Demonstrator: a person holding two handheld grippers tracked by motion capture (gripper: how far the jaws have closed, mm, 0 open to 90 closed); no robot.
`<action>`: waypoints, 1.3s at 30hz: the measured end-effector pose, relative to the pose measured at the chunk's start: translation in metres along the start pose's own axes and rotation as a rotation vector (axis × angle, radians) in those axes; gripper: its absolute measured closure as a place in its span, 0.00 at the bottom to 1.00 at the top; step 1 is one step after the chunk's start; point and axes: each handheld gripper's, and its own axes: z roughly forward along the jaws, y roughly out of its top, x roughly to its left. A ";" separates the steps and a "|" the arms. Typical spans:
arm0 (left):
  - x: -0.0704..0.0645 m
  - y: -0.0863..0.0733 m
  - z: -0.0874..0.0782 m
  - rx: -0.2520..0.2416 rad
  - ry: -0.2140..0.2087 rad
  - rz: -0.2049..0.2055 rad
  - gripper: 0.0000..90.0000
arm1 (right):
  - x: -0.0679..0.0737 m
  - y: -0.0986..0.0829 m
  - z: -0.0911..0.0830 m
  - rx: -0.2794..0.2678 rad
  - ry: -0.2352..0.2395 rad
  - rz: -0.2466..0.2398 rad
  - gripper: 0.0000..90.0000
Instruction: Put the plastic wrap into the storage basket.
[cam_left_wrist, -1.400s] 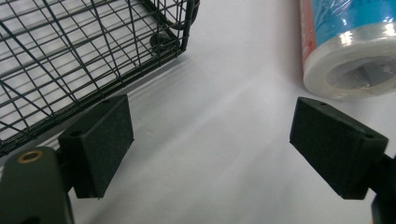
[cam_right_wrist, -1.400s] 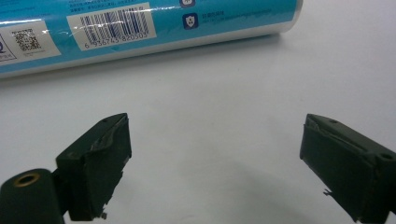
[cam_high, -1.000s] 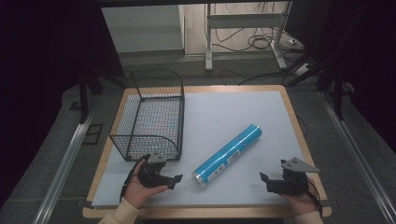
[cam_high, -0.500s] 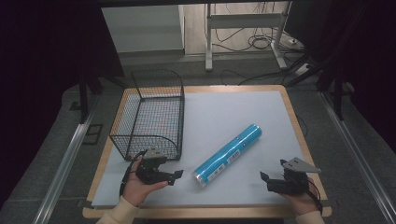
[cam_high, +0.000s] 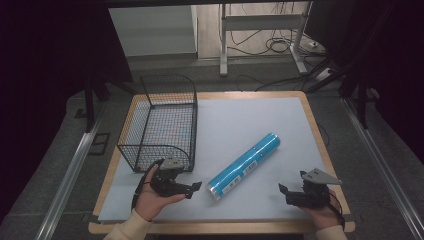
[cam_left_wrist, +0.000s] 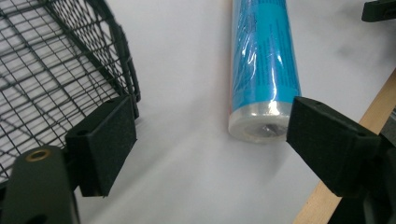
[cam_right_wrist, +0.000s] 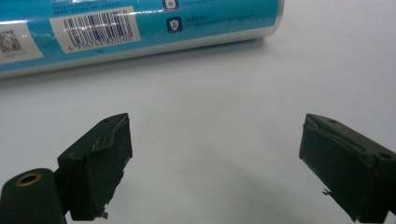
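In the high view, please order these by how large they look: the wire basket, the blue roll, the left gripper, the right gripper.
1. wire basket
2. blue roll
3. left gripper and right gripper: they look alike, so I do not rank them.

the person's left hand comes in from the near edge, palm turned up, and it carries the left gripper from below. a light sleeve covers the left wrist. this gripper lies almost flat and points to the right. its two black fingers stand wide apart with nothing between them. the right hand is at the near right side and holds the right gripper, which points to the left, toward the other gripper. its fingers are also spread wide and hold nothing. the two grippers are well apart from each other.
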 end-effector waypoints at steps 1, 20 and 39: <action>-0.002 0.002 0.001 0.000 0.003 0.005 0.19 | 0.000 0.000 0.000 0.001 0.002 -0.001 0.11; -0.018 0.029 0.014 0.023 -0.028 0.029 0.18 | 0.000 -0.002 0.002 0.003 0.001 -0.019 0.12; -0.036 0.054 0.027 0.037 -0.045 0.086 0.18 | -0.001 -0.004 0.002 0.007 0.000 -0.035 0.13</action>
